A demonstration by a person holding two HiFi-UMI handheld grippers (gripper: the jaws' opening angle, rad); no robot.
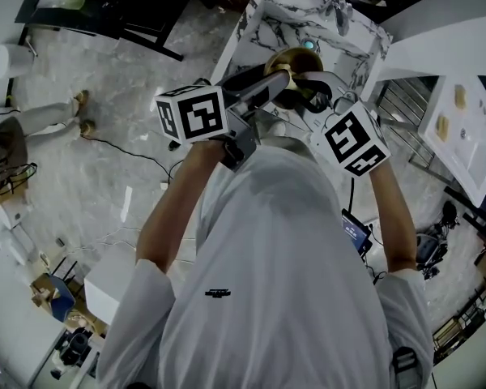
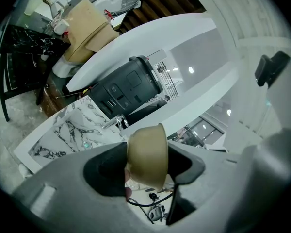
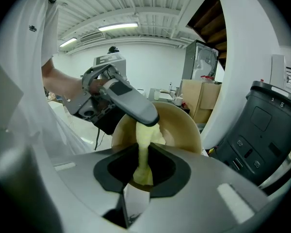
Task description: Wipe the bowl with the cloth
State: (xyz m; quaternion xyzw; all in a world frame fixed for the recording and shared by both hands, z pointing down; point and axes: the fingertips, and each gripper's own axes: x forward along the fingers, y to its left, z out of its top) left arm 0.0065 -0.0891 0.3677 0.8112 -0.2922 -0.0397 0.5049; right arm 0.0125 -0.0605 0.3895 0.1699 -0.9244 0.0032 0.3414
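Note:
A tan bowl (image 1: pixel 292 58) is held up in front of the person, above the marble table. In the left gripper view the bowl (image 2: pixel 148 154) shows side on between the jaws, and my left gripper (image 2: pixel 148 168) is shut on its rim. My right gripper (image 3: pixel 142 173) is shut on a pale yellow cloth (image 3: pixel 143 154). The cloth runs up from the jaws into the open bowl (image 3: pixel 184 125) and touches its inner wall. One finger of the left gripper (image 3: pixel 131 103) lies over the bowl's near rim. In the head view the right gripper (image 1: pixel 317 97) sits just right of the bowl.
A white marble-patterned table (image 1: pixel 279 14) stands below the bowl. A dark grey appliance (image 2: pixel 128 89) sits beside a curved white counter (image 2: pixel 150 38), with cardboard boxes (image 2: pixel 85 25) behind. Another person's legs (image 1: pixel 61 116) show at the far left on the floor.

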